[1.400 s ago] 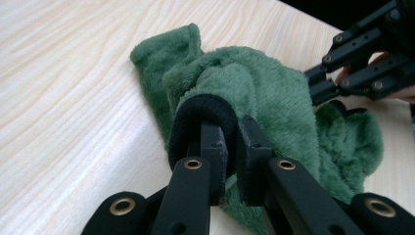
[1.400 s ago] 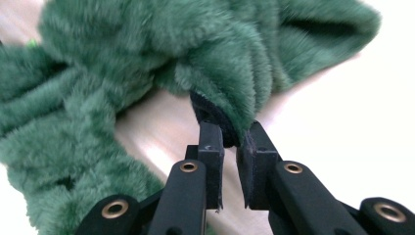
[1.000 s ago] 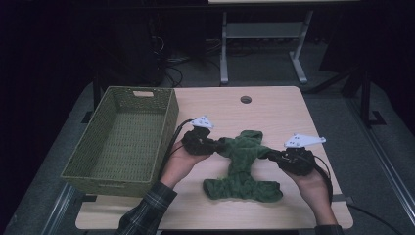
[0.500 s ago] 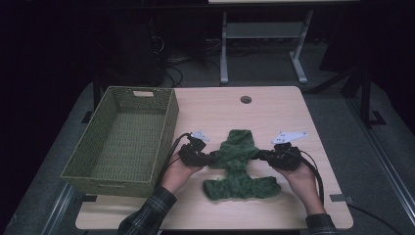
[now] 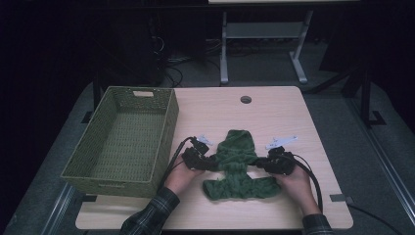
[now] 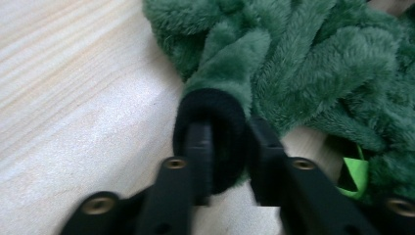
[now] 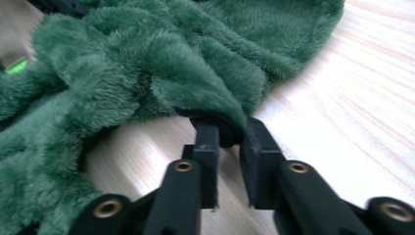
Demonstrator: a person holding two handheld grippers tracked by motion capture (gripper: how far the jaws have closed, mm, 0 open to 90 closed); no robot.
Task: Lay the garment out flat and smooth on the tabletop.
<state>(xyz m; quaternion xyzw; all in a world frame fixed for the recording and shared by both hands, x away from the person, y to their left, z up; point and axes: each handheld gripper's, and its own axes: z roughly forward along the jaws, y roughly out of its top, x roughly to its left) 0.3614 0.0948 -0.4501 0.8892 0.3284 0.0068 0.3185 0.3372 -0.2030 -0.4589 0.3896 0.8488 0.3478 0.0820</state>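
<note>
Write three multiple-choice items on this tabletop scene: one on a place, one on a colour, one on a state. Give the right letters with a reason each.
1. Where does the wicker basket stand relative to the fleece garment?
A. On the person's left of it
B. On top of it
C. On the person's right of it

2. What colour is the fleece garment?
A. Red
B. Dark green
C. White

3. What is in the wicker basket?
A. A folded towel
B. Nothing
C. The garment

Key: 1 A, the basket sits at the table's left edge beside the left gripper. 2 B, both gripper views show green pile. 3 B, its woven floor lies bare in the high view.
</note>
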